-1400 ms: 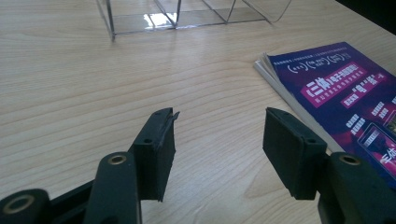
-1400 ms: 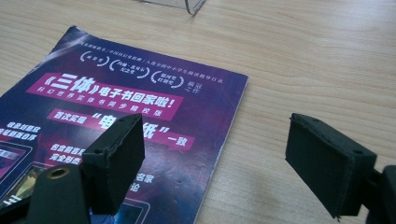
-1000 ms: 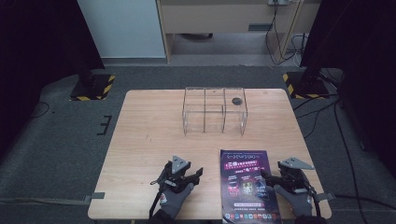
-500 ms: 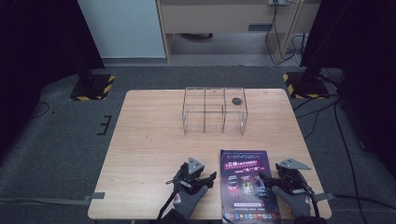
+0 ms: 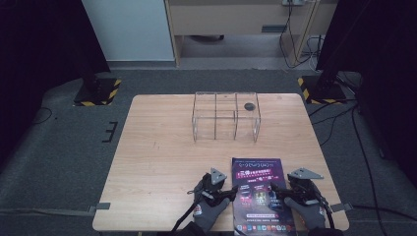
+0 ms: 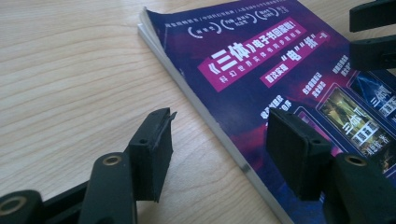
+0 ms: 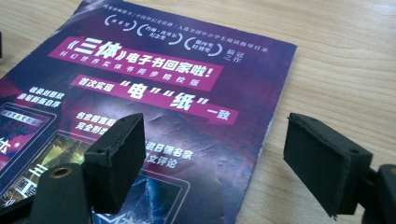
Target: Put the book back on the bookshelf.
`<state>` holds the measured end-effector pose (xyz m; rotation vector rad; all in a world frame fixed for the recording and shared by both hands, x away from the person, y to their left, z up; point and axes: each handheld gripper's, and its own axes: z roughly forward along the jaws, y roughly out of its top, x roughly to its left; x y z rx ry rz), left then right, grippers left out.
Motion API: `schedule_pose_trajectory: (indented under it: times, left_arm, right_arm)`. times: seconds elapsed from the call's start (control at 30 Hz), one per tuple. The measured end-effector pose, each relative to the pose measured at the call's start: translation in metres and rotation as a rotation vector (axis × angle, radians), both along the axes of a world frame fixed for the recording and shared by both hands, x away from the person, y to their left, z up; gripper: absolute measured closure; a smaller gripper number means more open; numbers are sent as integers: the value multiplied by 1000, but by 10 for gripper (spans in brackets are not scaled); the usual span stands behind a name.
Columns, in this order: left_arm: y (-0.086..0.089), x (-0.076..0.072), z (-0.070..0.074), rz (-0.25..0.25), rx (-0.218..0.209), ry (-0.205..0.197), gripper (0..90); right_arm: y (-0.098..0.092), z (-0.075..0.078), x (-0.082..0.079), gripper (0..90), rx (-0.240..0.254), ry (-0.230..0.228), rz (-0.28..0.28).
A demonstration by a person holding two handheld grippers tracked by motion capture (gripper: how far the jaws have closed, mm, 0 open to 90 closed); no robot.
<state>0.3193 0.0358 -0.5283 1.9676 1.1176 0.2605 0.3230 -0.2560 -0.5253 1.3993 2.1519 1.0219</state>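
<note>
Wooden table (image 5: 162, 162), magazine (image 5: 258, 189) flat at its near edge. Left gripper (image 5: 222, 192) has slid in to the magazine's left edge since a second ago, jaws open astride it; right gripper (image 5: 285, 192) waits, jaws open astride the right edge. Judged: two-sided pickup next.

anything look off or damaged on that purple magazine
Slightly. The purple magazine has its far cover corner curled up off the pages, seen in the left gripper view, and the cover is creased and wrinkled near the middle in the right gripper view. Otherwise it lies flat and roughly square on the wooden table.
</note>
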Motion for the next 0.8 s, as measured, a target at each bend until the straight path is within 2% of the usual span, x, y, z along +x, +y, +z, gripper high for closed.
schedule_pose_trajectory:
  times: [0.37, 0.53, 0.8]
  left_arm:
    - [-10, 2, -4, -8, 2, 13, 396]
    - [-12, 3, -4, -8, -9, 18, 395]
    - [-14, 4, -5, -12, -18, 18, 404]
  right_arm:
    - [7, -4, 0, 212, -3, 25, 19]
    - [8, -5, 0, 211, -9, 19, 20]
    - [12, -7, 1, 215, -1, 2, -28]
